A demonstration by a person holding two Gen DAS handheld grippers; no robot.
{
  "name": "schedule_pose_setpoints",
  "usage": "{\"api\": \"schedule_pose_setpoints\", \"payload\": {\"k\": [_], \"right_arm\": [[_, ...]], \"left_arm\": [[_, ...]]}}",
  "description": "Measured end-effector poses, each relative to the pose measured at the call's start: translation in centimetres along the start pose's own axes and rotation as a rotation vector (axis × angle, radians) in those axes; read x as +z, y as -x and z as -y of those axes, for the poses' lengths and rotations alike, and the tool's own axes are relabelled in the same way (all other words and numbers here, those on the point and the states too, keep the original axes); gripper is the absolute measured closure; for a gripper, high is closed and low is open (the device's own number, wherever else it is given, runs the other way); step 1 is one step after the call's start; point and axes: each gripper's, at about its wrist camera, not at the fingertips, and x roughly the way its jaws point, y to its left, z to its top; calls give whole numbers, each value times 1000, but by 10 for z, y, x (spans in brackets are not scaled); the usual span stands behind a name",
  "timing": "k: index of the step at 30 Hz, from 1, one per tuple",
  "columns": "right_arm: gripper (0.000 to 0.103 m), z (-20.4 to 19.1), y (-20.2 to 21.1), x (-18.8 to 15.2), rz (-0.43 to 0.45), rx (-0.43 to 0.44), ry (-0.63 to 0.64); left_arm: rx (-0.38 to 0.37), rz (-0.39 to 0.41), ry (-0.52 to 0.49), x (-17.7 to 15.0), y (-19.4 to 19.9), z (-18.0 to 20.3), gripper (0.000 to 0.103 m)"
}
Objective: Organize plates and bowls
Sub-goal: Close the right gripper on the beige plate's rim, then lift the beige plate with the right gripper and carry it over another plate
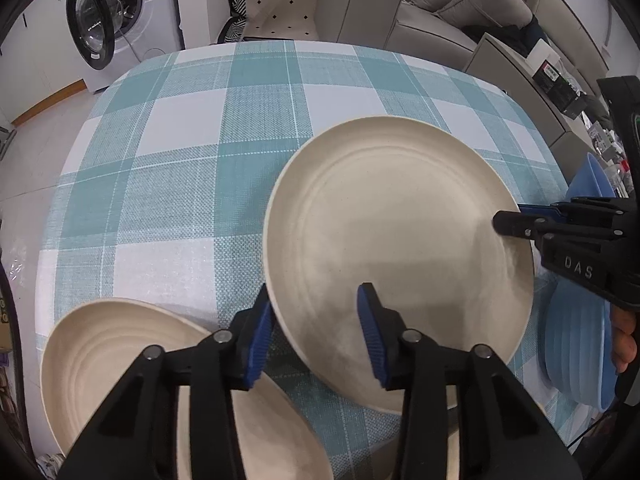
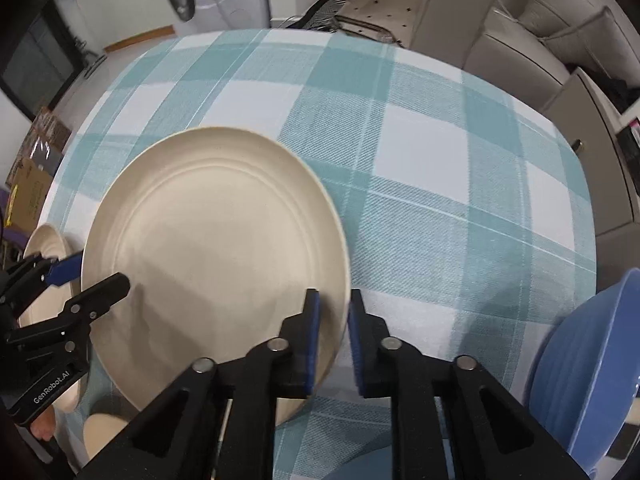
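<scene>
A cream plate (image 1: 400, 248) is held tilted above the checked tablecloth (image 1: 180, 160); it also shows in the right wrist view (image 2: 216, 248). My left gripper (image 1: 316, 332) is open, its fingers astride the plate's near-left rim. My right gripper (image 2: 334, 340) is shut on the plate's right rim, and shows from the side in the left wrist view (image 1: 520, 220). A cream bowl (image 1: 120, 352) sits at the near left. A blue bowl (image 2: 592, 360) sits at the right.
A washing machine (image 1: 116, 20) with its door open stands beyond the table's far left. A grey sofa (image 1: 440, 12) and a cushioned chair (image 1: 280, 4) are behind the table. Cardboard boxes (image 2: 32, 184) lie on the floor at the left.
</scene>
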Motion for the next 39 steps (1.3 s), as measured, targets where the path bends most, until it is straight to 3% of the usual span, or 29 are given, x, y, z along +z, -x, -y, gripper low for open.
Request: {"api": "schedule_pose_setpoints", "payload": {"k": [5, 23, 39], "right_arm": [[90, 5, 0, -1, 10, 2, -3], [90, 9, 31, -8, 79, 17, -4], [90, -6, 79, -28, 160, 44, 26]], "left_arm": [[9, 10, 7, 2, 2, 1, 76], [7, 65, 19, 1, 29, 4, 76], [10, 133, 17, -20, 70, 3, 76]]}}
